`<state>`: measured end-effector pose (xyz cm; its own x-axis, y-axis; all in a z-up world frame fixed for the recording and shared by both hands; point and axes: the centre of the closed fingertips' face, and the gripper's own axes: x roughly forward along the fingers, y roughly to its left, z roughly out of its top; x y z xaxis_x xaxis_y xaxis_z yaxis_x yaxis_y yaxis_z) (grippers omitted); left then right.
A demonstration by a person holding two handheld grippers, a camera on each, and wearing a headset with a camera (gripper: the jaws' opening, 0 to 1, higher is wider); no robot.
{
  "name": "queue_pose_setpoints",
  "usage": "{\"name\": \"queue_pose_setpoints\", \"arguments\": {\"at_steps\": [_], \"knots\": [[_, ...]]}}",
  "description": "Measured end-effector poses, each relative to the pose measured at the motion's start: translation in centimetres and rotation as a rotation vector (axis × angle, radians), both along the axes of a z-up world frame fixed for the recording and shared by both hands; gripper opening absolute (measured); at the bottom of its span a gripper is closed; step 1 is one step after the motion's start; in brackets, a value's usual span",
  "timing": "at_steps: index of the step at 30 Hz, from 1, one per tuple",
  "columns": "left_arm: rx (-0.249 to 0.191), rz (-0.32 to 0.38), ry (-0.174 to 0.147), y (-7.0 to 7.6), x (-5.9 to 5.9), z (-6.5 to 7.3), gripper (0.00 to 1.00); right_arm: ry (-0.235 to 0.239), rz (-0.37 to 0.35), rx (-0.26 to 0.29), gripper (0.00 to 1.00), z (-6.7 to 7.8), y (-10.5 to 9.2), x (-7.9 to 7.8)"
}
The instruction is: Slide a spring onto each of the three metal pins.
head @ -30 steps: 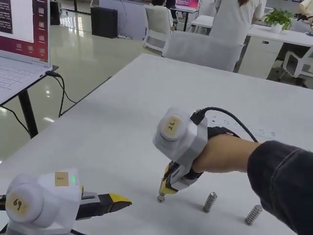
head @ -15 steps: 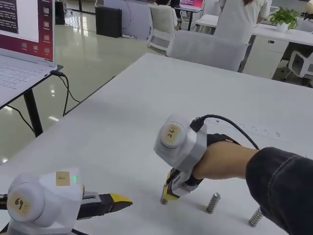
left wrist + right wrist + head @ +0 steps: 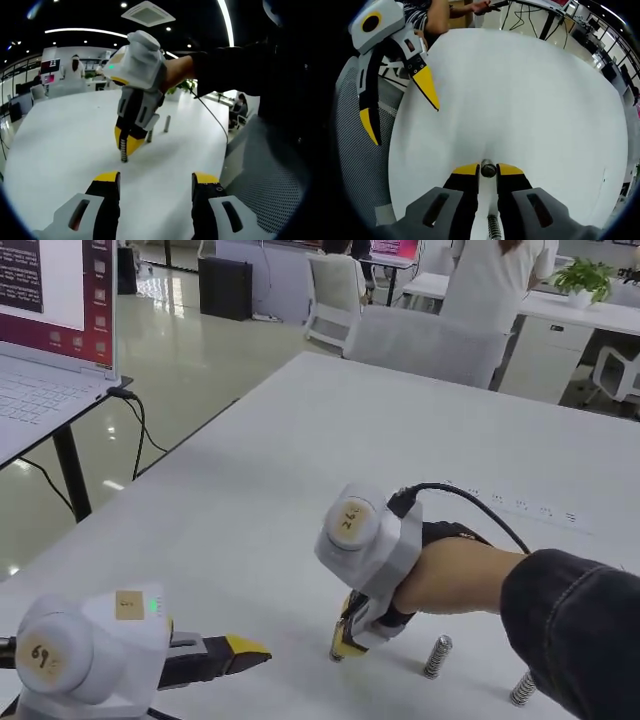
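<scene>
My right gripper [image 3: 343, 648] points down at the white table [image 3: 400, 430], tips almost on it. In the left gripper view the right gripper [image 3: 129, 142] is shut on an upright spring [image 3: 123, 150] that reaches the tabletop. In its own view my right gripper [image 3: 488, 170] has a round metal end pinched between the yellow tips, and spring coils [image 3: 493, 227] show lower between the jaws. Two more springs [image 3: 436, 656] [image 3: 522, 687] stand upright to its right. My left gripper [image 3: 250, 652] lies low at the front left, open [image 3: 156, 182] with nothing in it.
A laptop [image 3: 40, 330] sits on a side stand to the left, with a cable hanging below it. Grey chairs [image 3: 420, 340] and a person stand beyond the table's far edge. The right gripper's black cable [image 3: 470, 495] arcs over the hand.
The right gripper has sunk toward the table, and the small metal piece under its tips a second ago is now covered. The left gripper has stayed put.
</scene>
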<state>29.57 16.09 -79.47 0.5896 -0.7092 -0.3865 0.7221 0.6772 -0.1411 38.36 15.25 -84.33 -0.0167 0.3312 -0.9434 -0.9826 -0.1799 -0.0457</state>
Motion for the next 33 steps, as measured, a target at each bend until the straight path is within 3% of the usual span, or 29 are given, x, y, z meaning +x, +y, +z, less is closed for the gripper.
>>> {"name": "queue_pose_setpoints", "arguments": {"at_steps": [11,33], "knots": [[0.003,0.002,-0.006,-0.1,0.1,0.3,0.52,-0.006,-0.026,0.023,0.17,0.8,-1.0,0.4],[0.016,0.004,-0.029,-0.2,0.6,1.5,0.52,-0.024,-0.146,0.169,0.34,4.1,-3.9,1.5]]}}
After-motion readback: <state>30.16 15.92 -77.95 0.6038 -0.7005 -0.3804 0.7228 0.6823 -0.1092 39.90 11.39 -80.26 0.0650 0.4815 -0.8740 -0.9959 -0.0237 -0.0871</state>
